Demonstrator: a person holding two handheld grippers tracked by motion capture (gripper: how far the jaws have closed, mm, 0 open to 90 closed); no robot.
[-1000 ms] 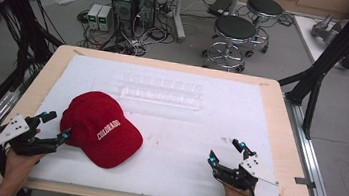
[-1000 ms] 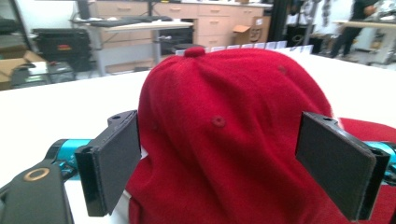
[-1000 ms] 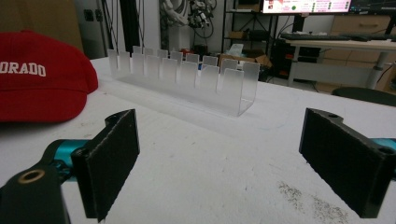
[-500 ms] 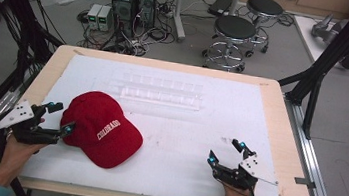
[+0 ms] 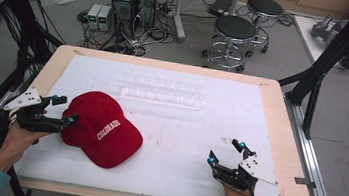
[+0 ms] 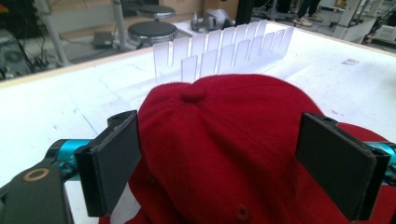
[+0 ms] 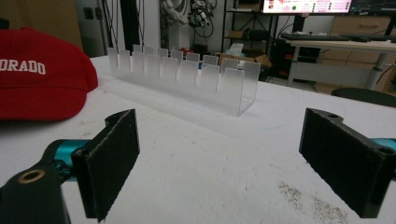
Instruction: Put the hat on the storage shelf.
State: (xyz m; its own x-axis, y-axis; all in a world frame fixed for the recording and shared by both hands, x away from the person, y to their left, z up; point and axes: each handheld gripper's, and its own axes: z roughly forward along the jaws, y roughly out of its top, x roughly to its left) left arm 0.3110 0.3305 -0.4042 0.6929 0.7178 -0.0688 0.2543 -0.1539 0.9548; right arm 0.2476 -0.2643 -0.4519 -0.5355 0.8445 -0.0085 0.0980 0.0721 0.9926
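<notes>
A red cap (image 5: 100,128) with white "COLORADO" lettering lies on the white foam board (image 5: 169,127), left of centre. My left gripper (image 5: 62,109) is open at the cap's rear edge. In the left gripper view the cap's crown (image 6: 224,140) sits between the two spread black pads (image 6: 112,163). My right gripper (image 5: 226,152) rests open near the board's front right, with nothing between its jaws. From the right gripper view (image 7: 219,163) the cap (image 7: 39,74) lies off to the left.
A clear plastic slotted rack (image 5: 161,90) stands at the back middle of the board, seen also as a rack (image 7: 187,79) ahead of the right gripper. The wooden table rim (image 5: 283,141) frames the board. Stools (image 5: 233,32) and computer boxes (image 5: 134,2) stand on the floor beyond.
My left gripper has moved forward and up along the board's left side, bringing its open jaws around the back of the cap. The right gripper has stayed put.
</notes>
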